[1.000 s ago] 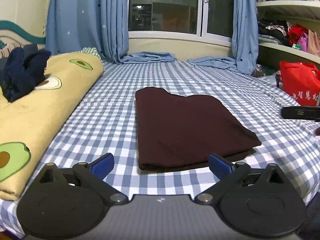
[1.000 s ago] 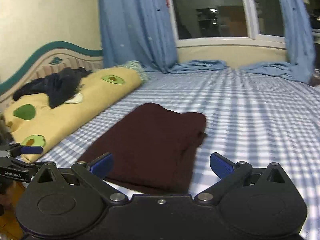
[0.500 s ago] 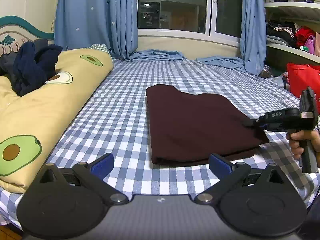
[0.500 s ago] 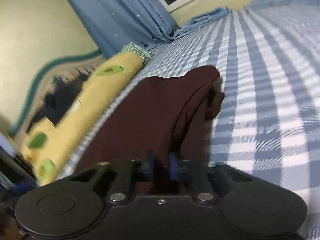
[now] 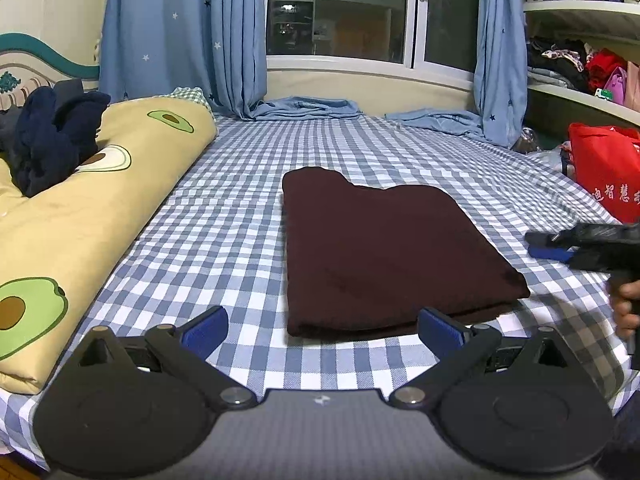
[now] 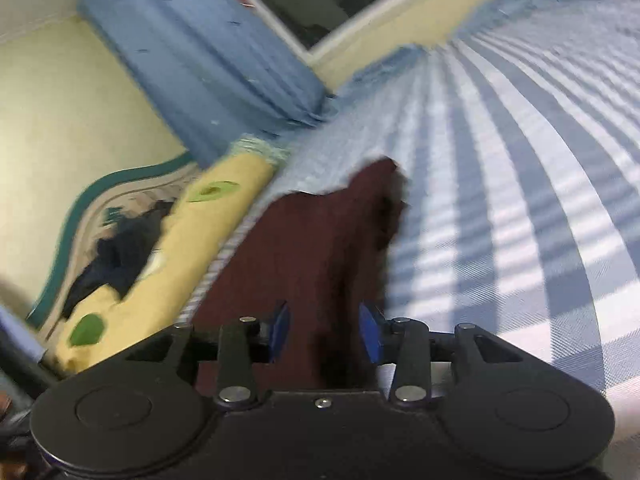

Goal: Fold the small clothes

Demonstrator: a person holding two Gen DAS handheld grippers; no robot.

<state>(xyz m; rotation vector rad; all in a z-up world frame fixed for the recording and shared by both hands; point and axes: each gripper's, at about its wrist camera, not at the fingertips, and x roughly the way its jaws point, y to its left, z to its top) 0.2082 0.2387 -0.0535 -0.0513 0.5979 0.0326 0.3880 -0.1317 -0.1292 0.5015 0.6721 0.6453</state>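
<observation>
A dark maroon folded garment [image 5: 380, 248] lies flat on the blue checked bed sheet [image 5: 224, 232]. My left gripper [image 5: 322, 326] is open and empty, just short of the garment's near edge. My right gripper [image 6: 324, 332] is partly open, its blue pads either side of the garment's right edge [image 6: 316, 248] without clamping it. In the left wrist view the right gripper [image 5: 560, 246] sits to the right of the garment, apart from it, held by a hand [image 5: 626, 304]. The right wrist view is blurred and tilted.
A yellow avocado-print quilt roll [image 5: 80, 216] lies along the left with dark navy clothes [image 5: 52, 140] on it. A red bag [image 5: 604, 168] stands at the right. Blue curtains [image 5: 180, 36] and a window are behind; shelves with clothes [image 5: 576, 64] are at right.
My right gripper was shut at the garment's right edge half a second ago; its jaws have opened and it has drawn back to the right. My left gripper has barely moved.
</observation>
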